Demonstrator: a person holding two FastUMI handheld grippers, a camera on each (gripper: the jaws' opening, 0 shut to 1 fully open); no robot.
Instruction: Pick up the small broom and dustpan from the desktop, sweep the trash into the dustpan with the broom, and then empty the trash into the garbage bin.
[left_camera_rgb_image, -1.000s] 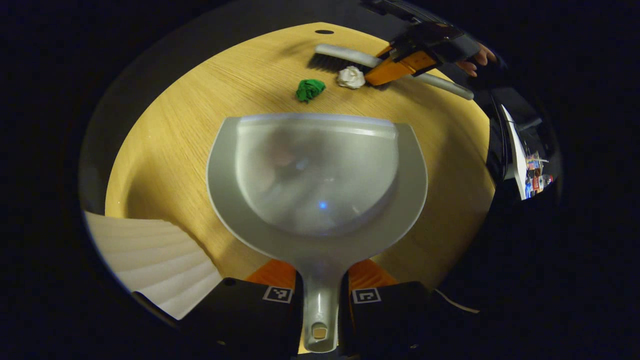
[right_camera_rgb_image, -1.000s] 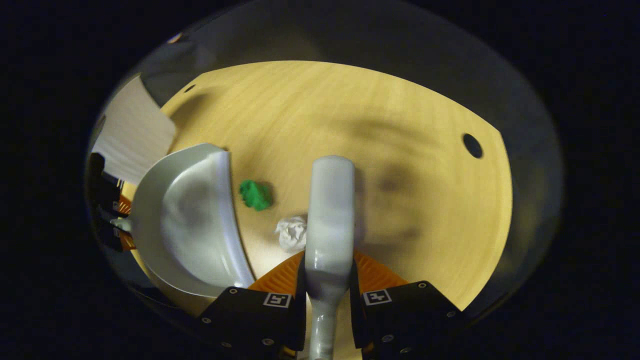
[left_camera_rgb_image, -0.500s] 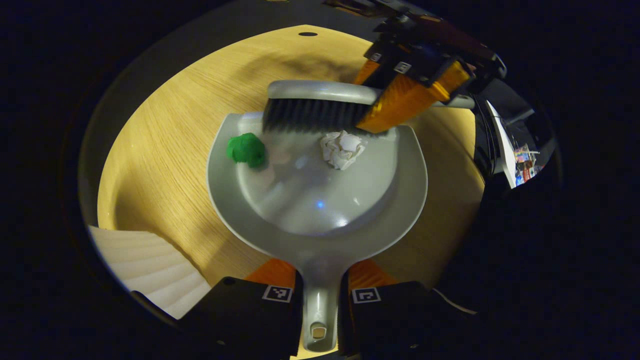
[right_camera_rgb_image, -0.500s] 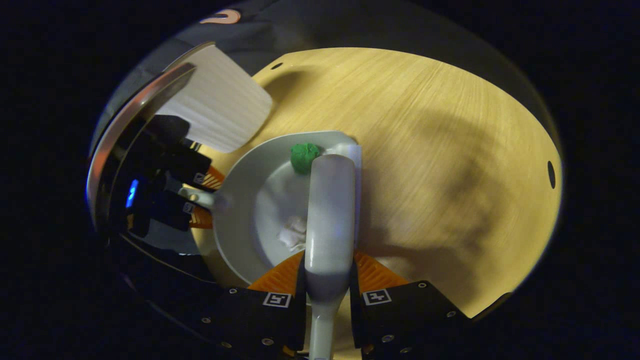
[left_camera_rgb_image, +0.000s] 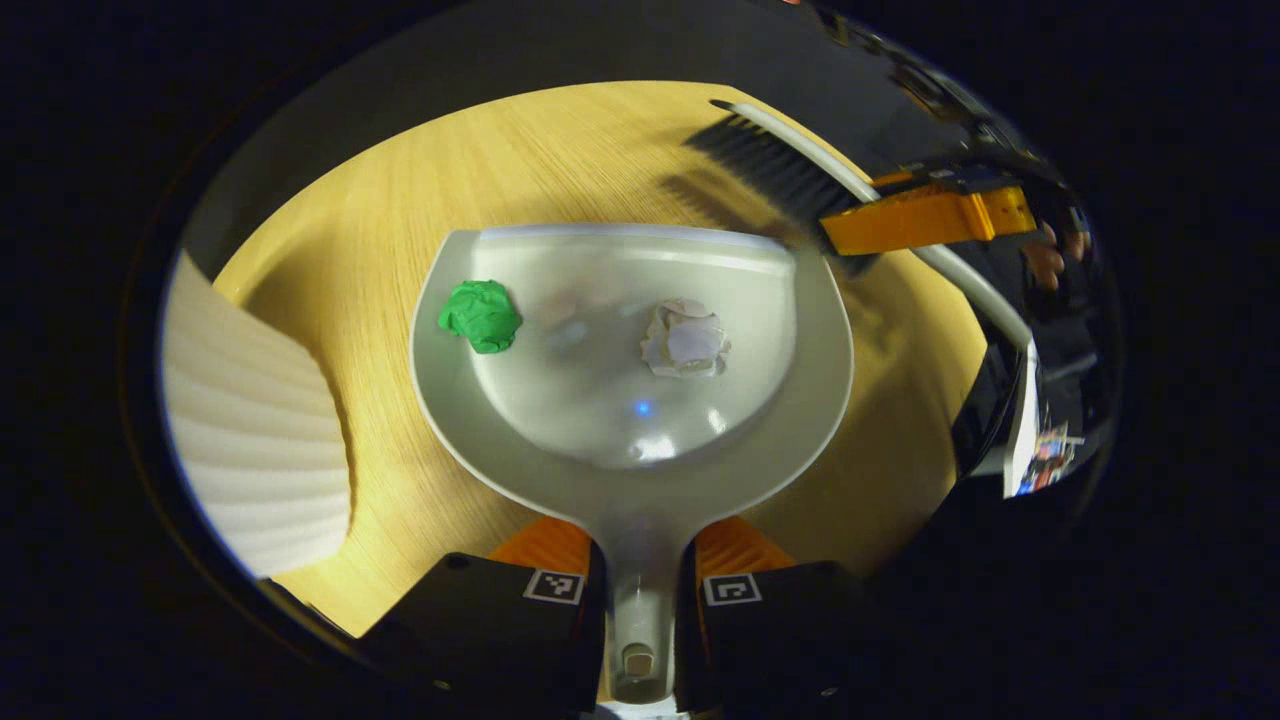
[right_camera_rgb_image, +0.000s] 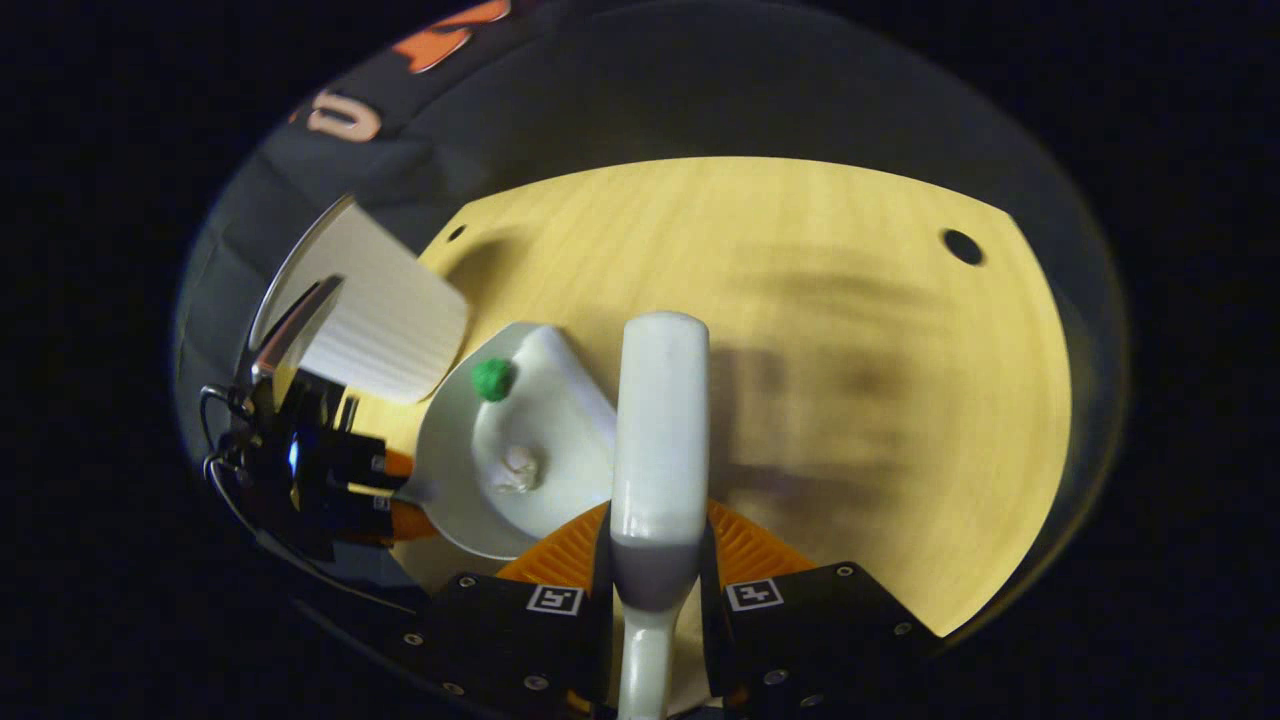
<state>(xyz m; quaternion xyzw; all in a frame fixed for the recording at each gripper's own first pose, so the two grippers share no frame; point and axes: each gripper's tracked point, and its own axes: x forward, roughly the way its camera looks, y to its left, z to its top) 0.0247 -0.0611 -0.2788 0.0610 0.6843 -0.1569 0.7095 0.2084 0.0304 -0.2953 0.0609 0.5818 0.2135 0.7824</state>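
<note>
Light wooden desktop (left_camera_rgb_image: 400, 470) seen under warm light, two round cable holes set near its far edge, one by the right corner (right_camera_rgb_image: 962, 246), one by the left corner (right_camera_rgb_image: 456, 233), shadows cast across the grain.

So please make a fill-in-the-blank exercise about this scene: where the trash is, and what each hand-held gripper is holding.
1. The crumpled green paper ball and the crumpled white paper ball both lie inside the grey plastic ____.
2. The left hand-held gripper is shut on the dustpan's ____.
3. The right hand-held gripper holds the grey ____ with black bristles.
4. The ribbed white garbage bin stands beside the wooden ____.

Missing words: dustpan; handle; broom; desktop
</note>
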